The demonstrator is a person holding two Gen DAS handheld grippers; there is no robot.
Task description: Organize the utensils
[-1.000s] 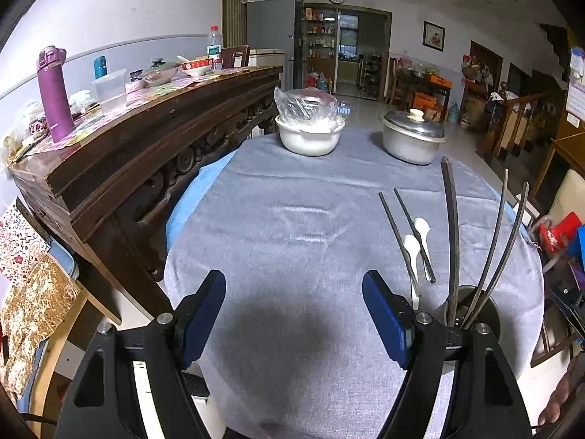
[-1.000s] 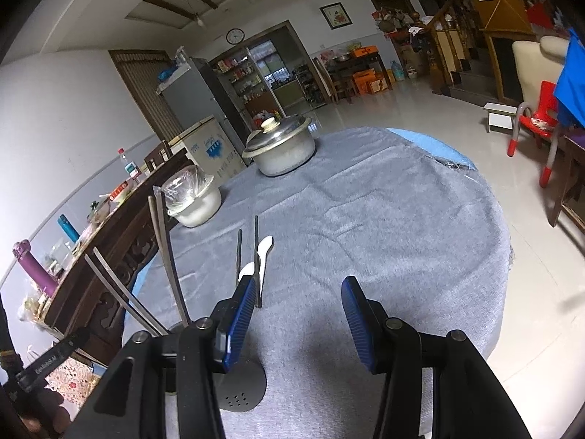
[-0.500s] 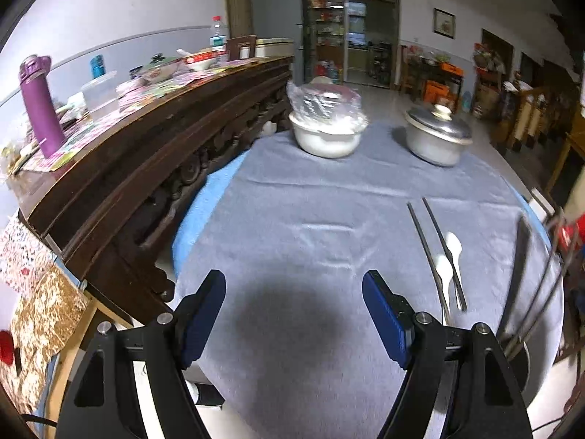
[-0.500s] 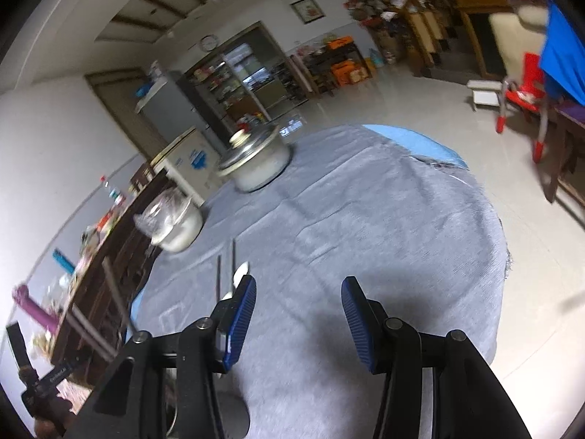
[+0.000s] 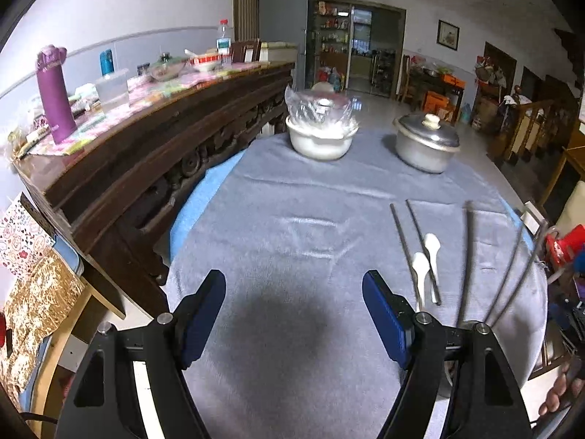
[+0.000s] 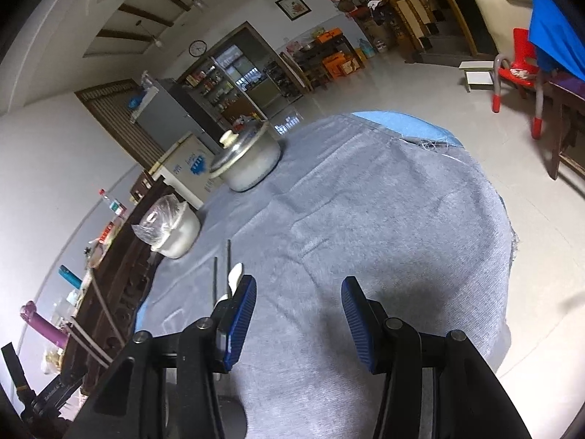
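Grey cloth covers the counter point(image 5: 292, 219), bearing two white spoons point(image 5: 420, 267), two loose chopsticks point(image 5: 400, 234) and two pots point(image 5: 426, 142). Both lie right of the left gripper point(image 5: 294, 316) and left of the right gripper point(image 6: 298, 320); each gripper's fingers gape empty.

Dim, fisheye-warped, perhaps slightly blurred.

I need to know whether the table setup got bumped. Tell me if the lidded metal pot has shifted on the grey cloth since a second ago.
No. The lidded metal pot stands right of the plastic-covered white bowl, as before; only the camera moved.
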